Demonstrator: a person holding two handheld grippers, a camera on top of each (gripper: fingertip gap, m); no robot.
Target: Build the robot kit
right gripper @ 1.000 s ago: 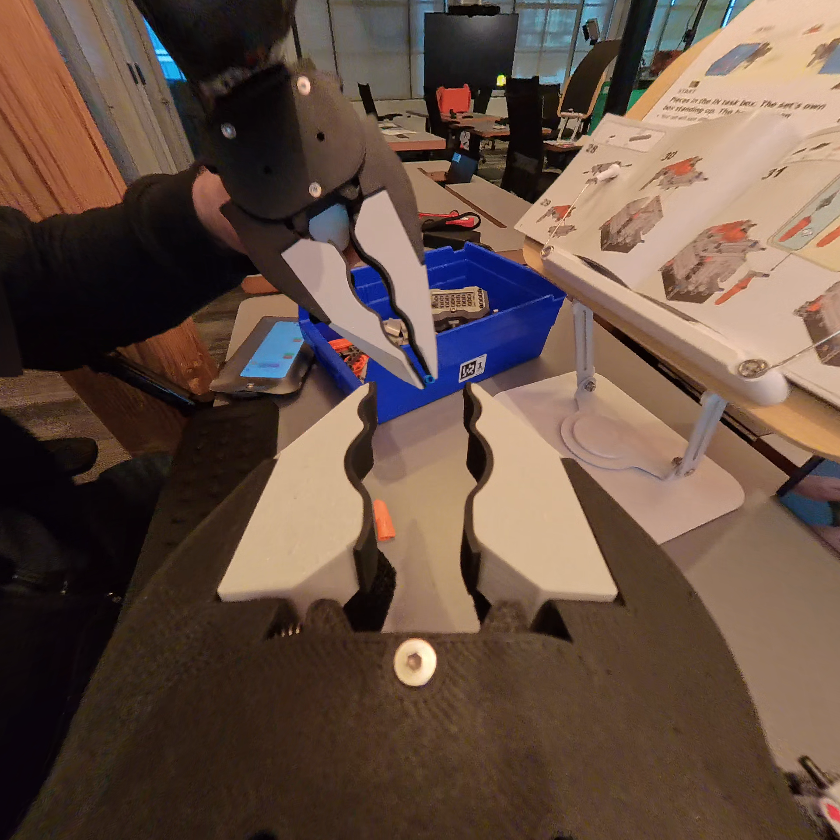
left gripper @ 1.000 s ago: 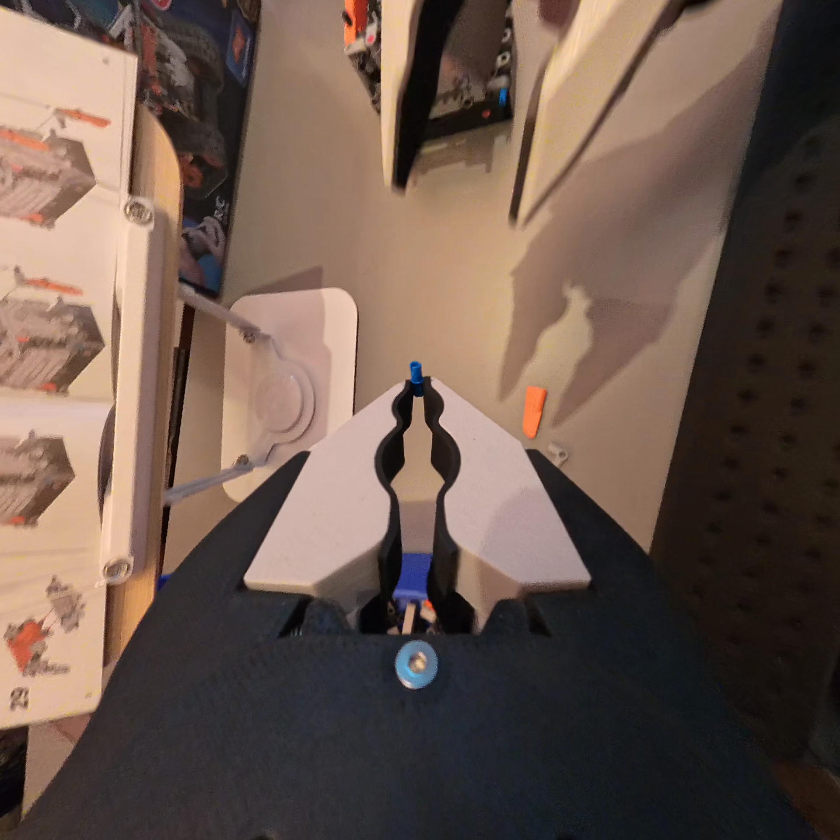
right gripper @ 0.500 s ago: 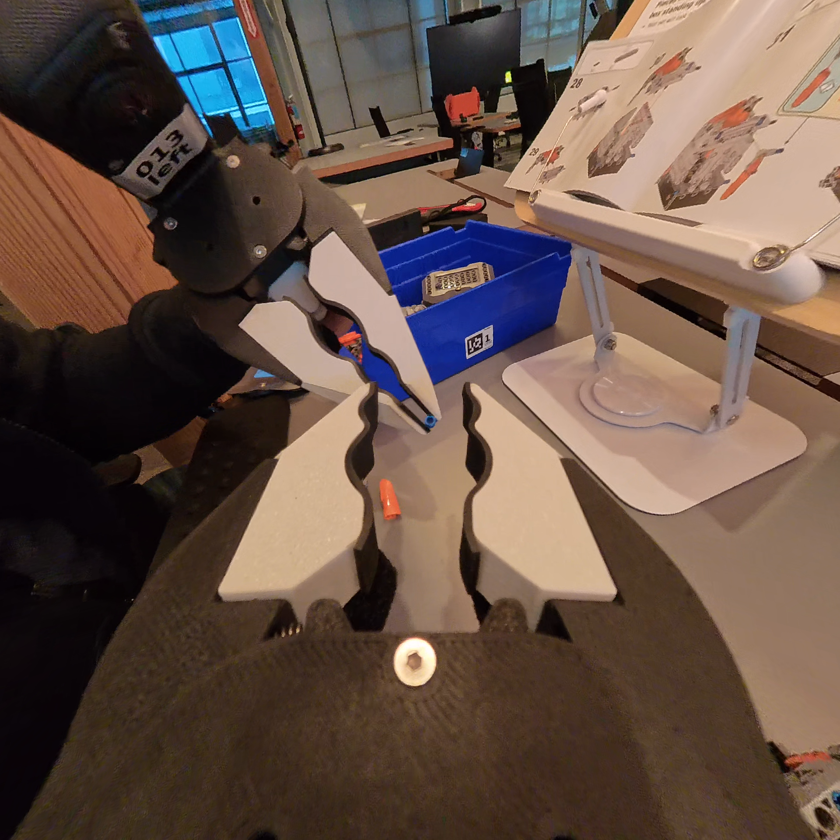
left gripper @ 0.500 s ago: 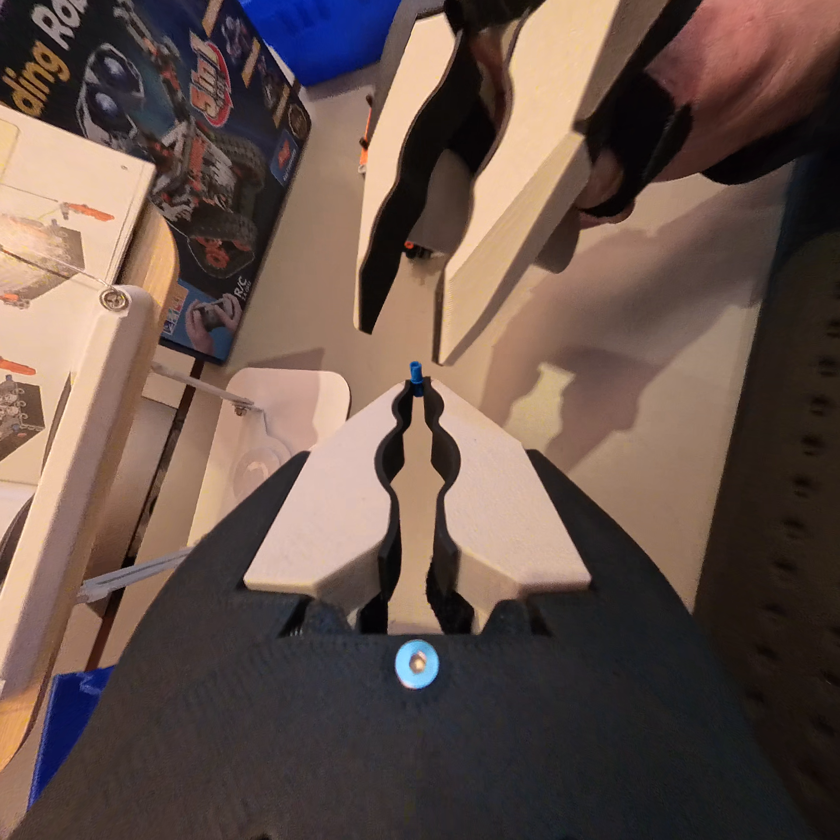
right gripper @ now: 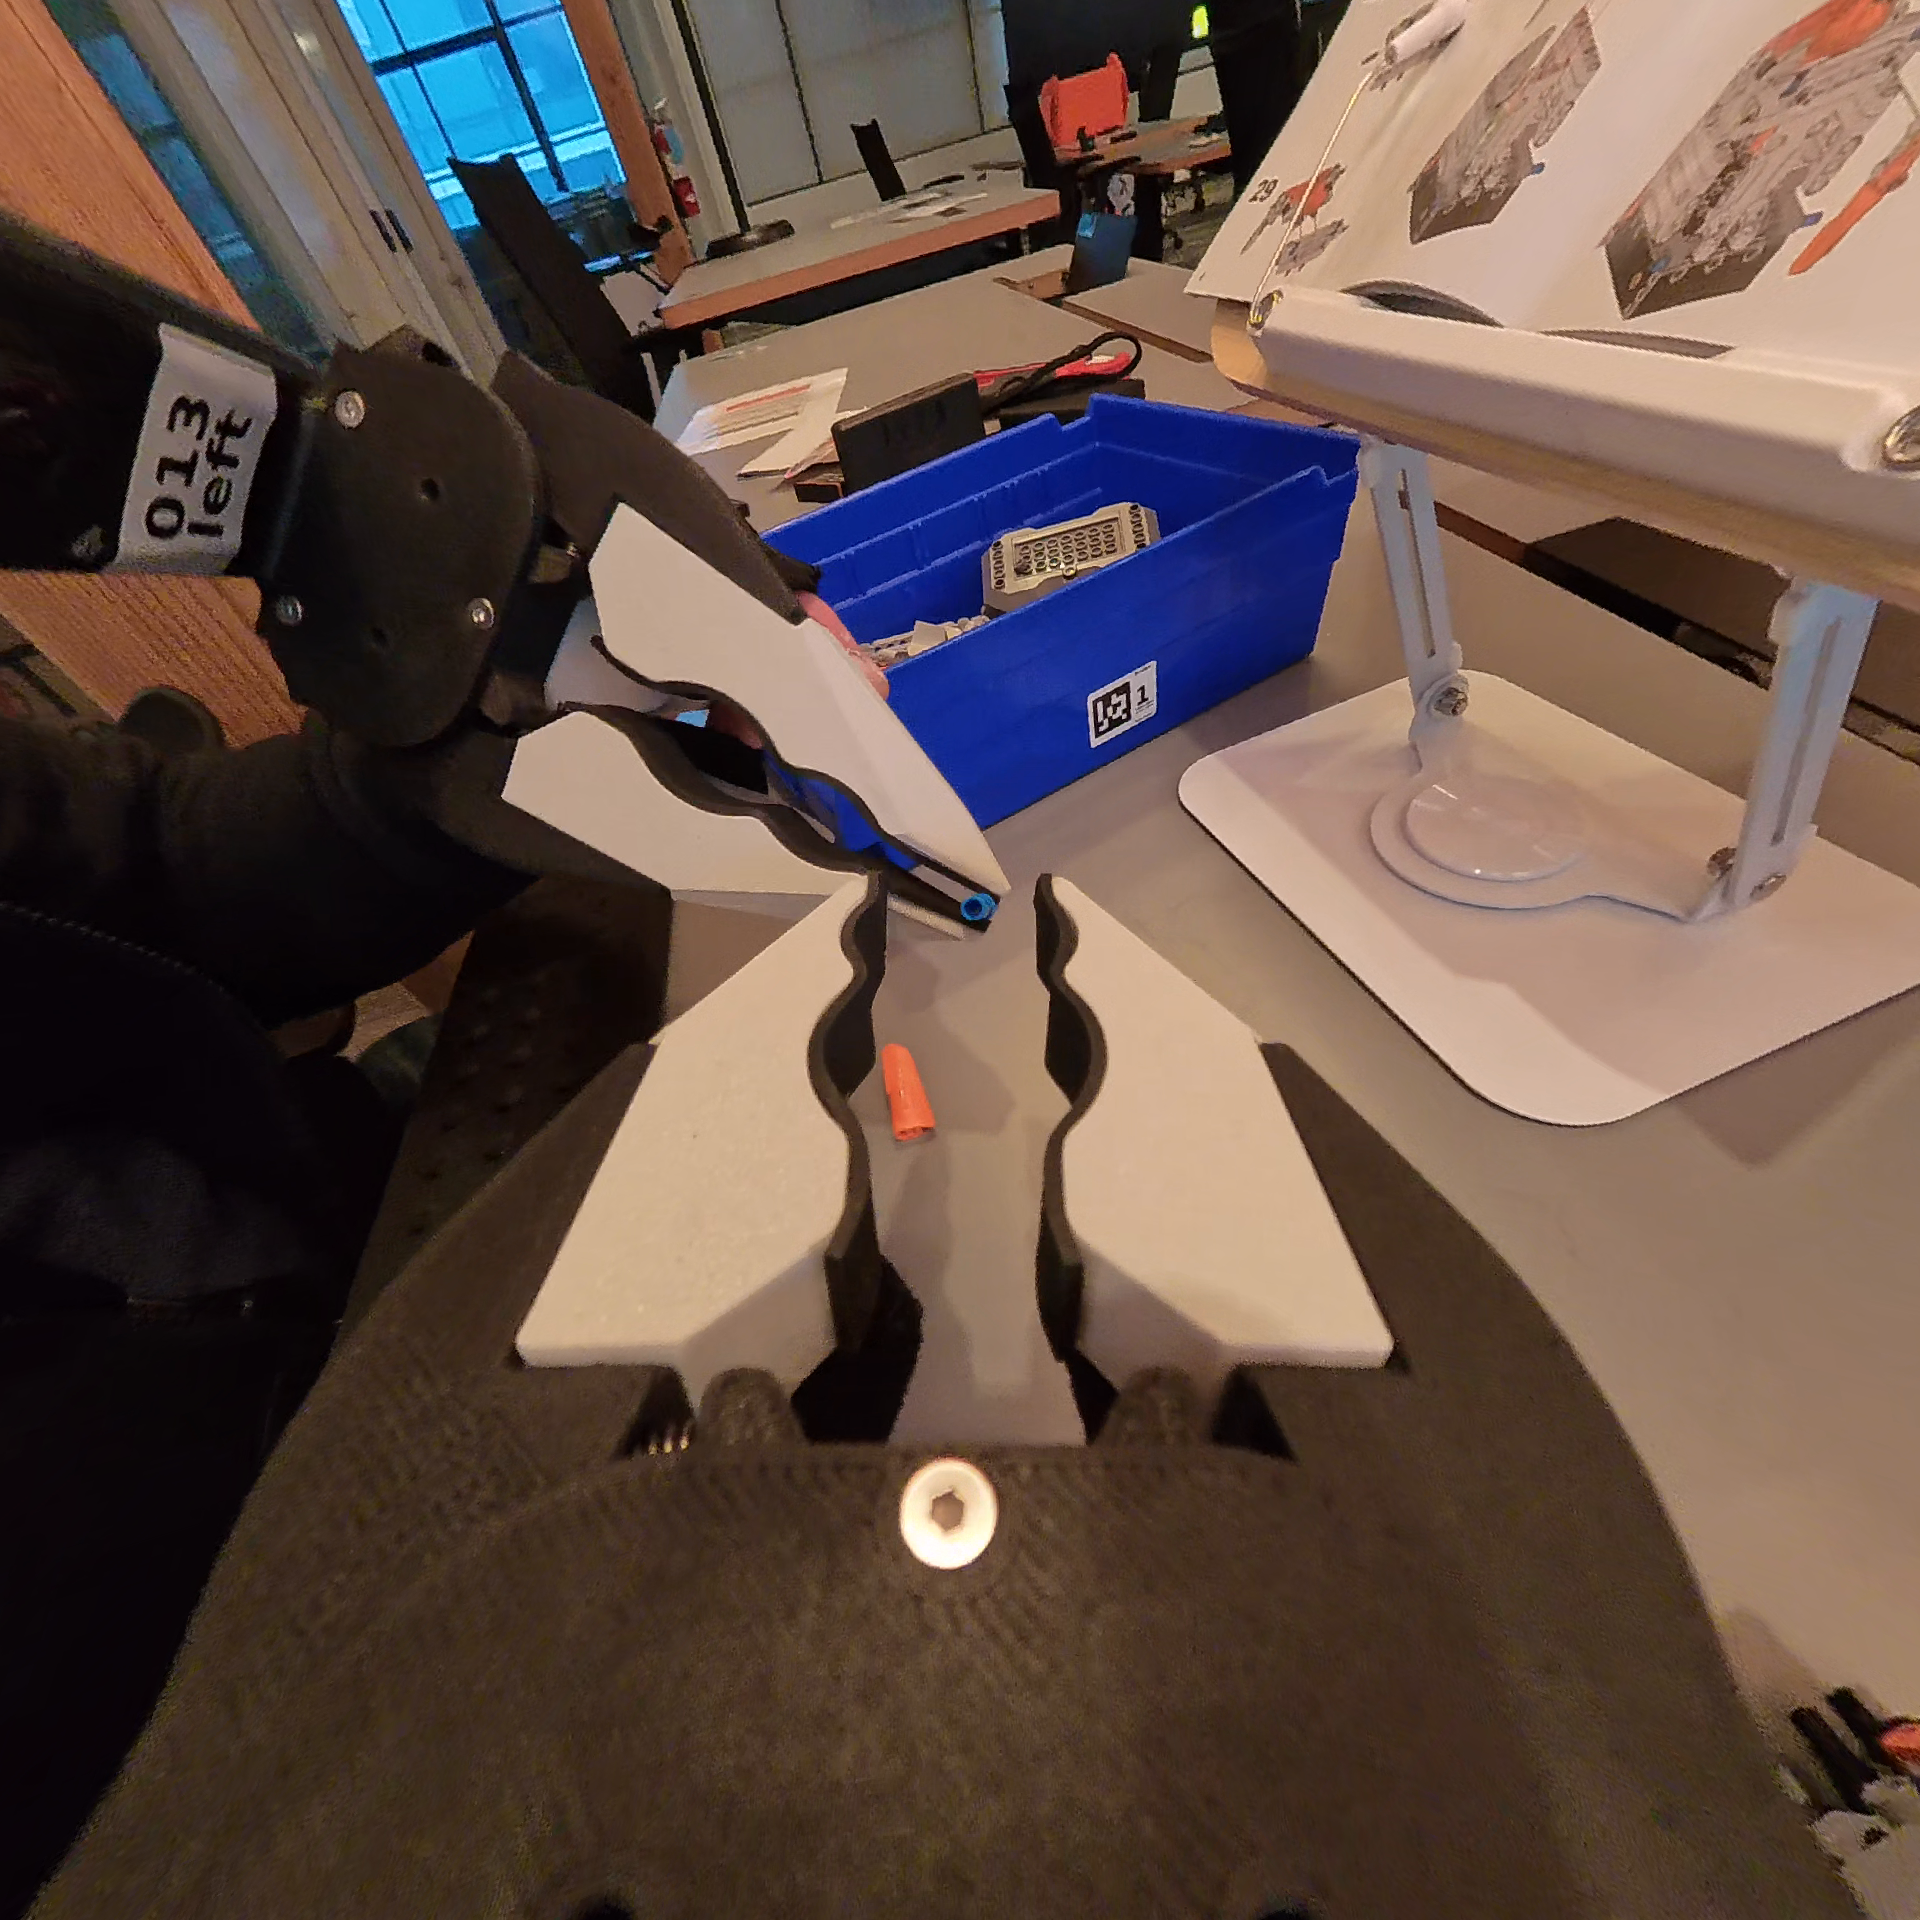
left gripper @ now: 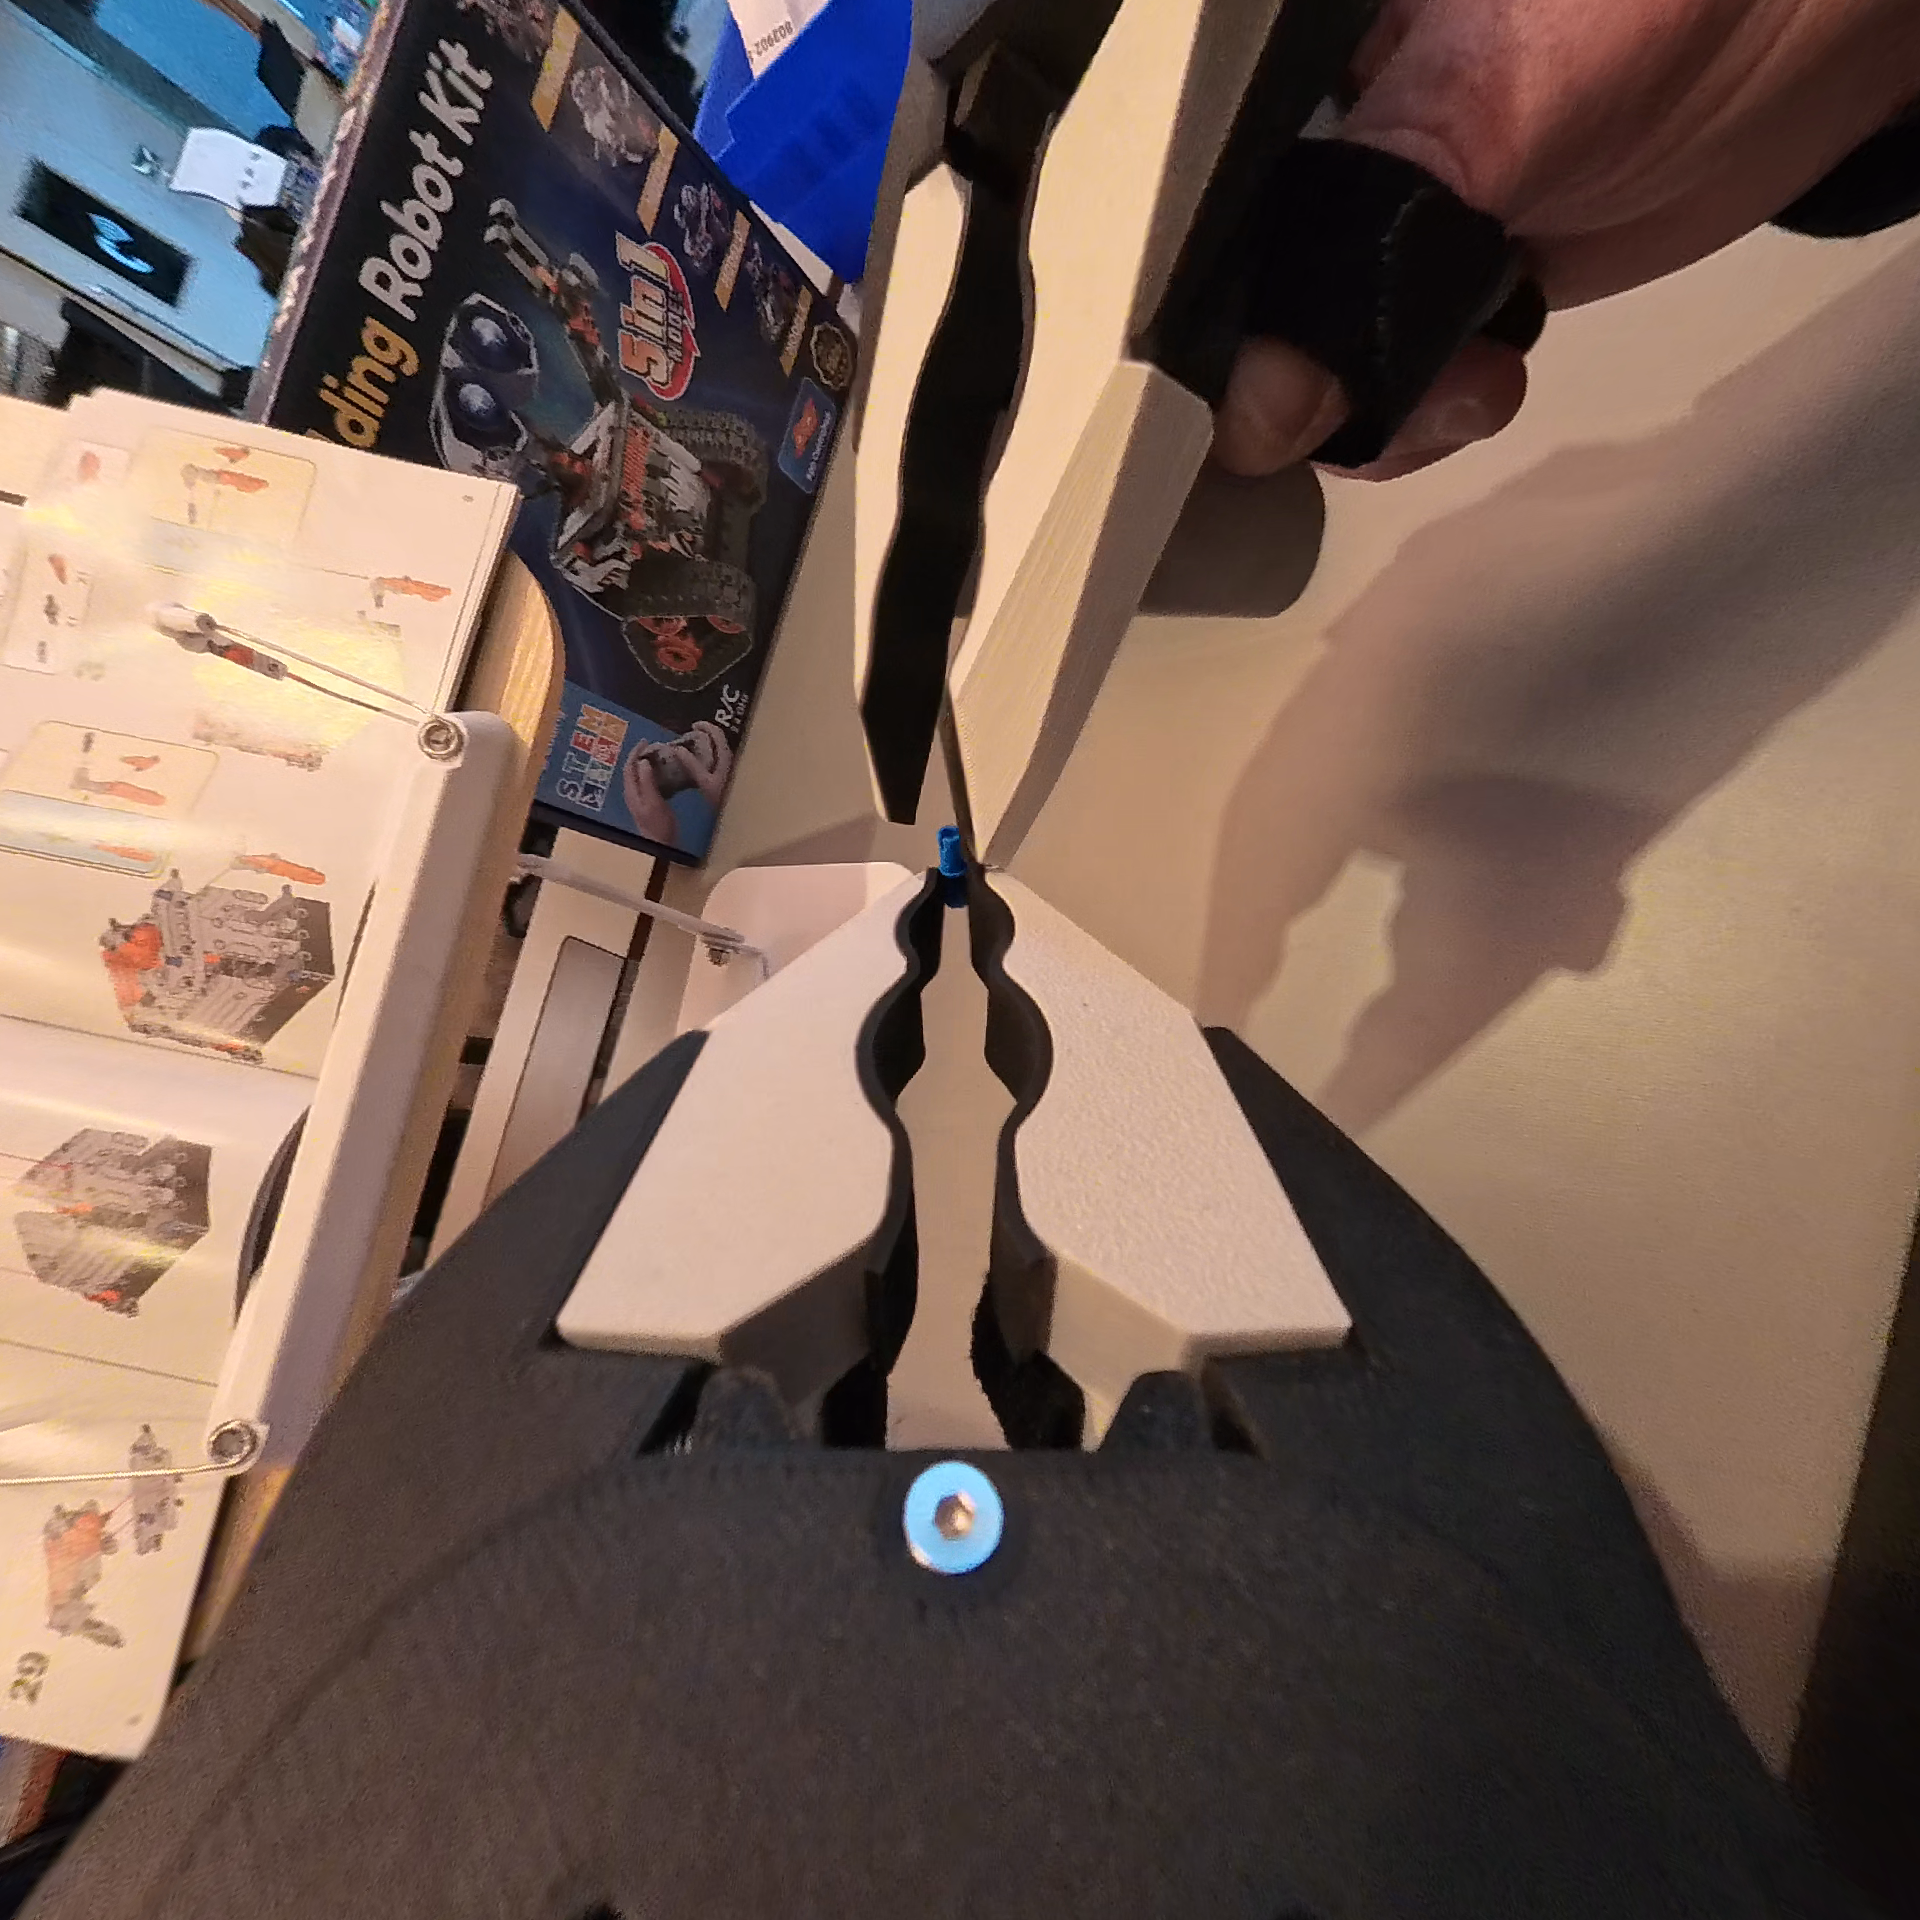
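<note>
My left gripper (left gripper: 951, 883) is shut on a small blue pin (left gripper: 949, 850) that sticks out of its fingertips. In the right wrist view the left gripper (right gripper: 966, 904) comes in from the left with the blue pin (right gripper: 975, 908) at its tip. My right gripper (right gripper: 956, 894) is open and empty, its fingertips on either side of the pin's end. In the left wrist view the right gripper (left gripper: 940, 816) hangs just above the pin, a hand (left gripper: 1455, 187) behind it. A small orange piece (right gripper: 906, 1093) lies on the grey table (right gripper: 1558, 1299) between the right fingers.
A blue bin (right gripper: 1091, 623) with grey parts stands behind the grippers. A white stand (right gripper: 1538, 894) at the right holds an open instruction booklet (right gripper: 1662, 156). A dark kit box (left gripper: 582, 416) lies beyond it. A black perforated mat (right gripper: 540, 997) lies at the left. Left and right tips are no more than a few centimetres apart. The small orange piece (right gripper: 906, 1093) is about 15 cm from both grippers' fingertips.
The two grippers have come together: the left one tilted flatter and lower, and the right one's open tips now flank the blue pin. The left stays shut on the pin.
</note>
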